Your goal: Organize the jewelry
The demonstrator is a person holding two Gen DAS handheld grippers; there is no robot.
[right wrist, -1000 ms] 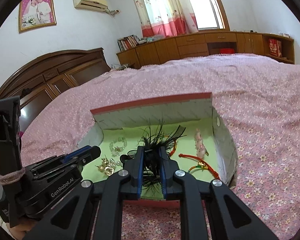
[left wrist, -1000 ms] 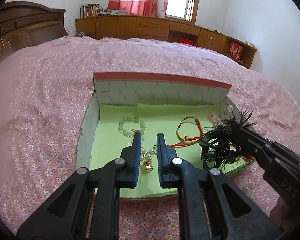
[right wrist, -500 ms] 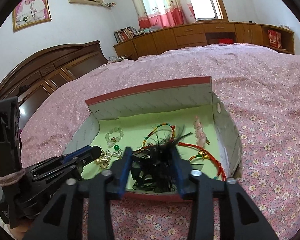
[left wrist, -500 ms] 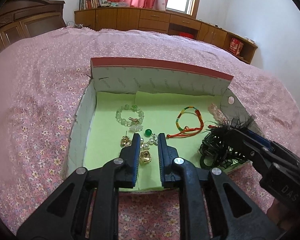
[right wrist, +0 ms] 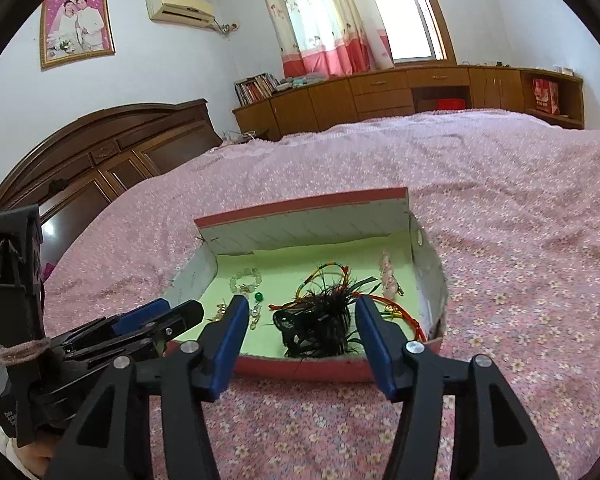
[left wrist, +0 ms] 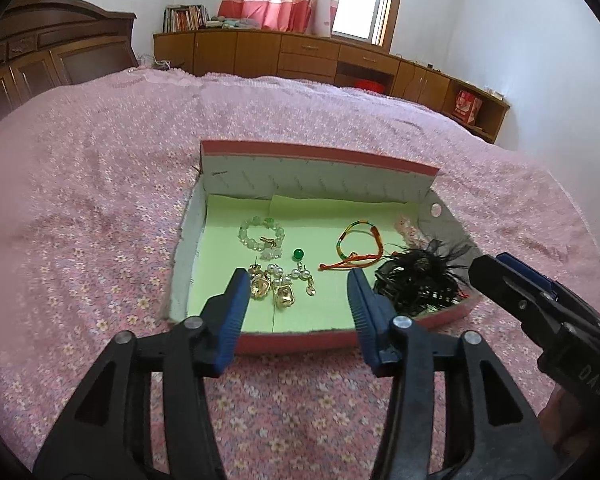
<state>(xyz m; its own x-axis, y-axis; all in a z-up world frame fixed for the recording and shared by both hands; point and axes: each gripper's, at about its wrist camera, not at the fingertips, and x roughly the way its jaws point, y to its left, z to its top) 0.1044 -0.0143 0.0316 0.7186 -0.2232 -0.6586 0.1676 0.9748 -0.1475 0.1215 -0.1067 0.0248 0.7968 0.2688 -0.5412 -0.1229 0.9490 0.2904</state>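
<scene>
A shallow red-edged box (left wrist: 320,158) (right wrist: 300,212) with a green paper floor lies on the bed. In it are gold and pearl earrings (left wrist: 278,286), a pale green bead bracelet (left wrist: 260,234) (right wrist: 245,278), a multicolour cord bracelet (left wrist: 358,246), a red cord bracelet (right wrist: 404,314), a pink piece (right wrist: 388,276) and a black feather hair clip (left wrist: 418,280) (right wrist: 320,320). My left gripper (left wrist: 298,292) is open and empty, just in front of the earrings. My right gripper (right wrist: 300,320) is open and empty, just in front of the feather clip.
The pink floral bedspread (left wrist: 80,200) surrounds the box on all sides. A dark wooden headboard (right wrist: 100,152) is at the left. Low wooden cabinets (left wrist: 320,56) run along the far wall under the window.
Both grippers opened and pulled back from the box. The left let go of the gold earrings; the right let go of the black feather clip. Both pieces now lie in the box.
</scene>
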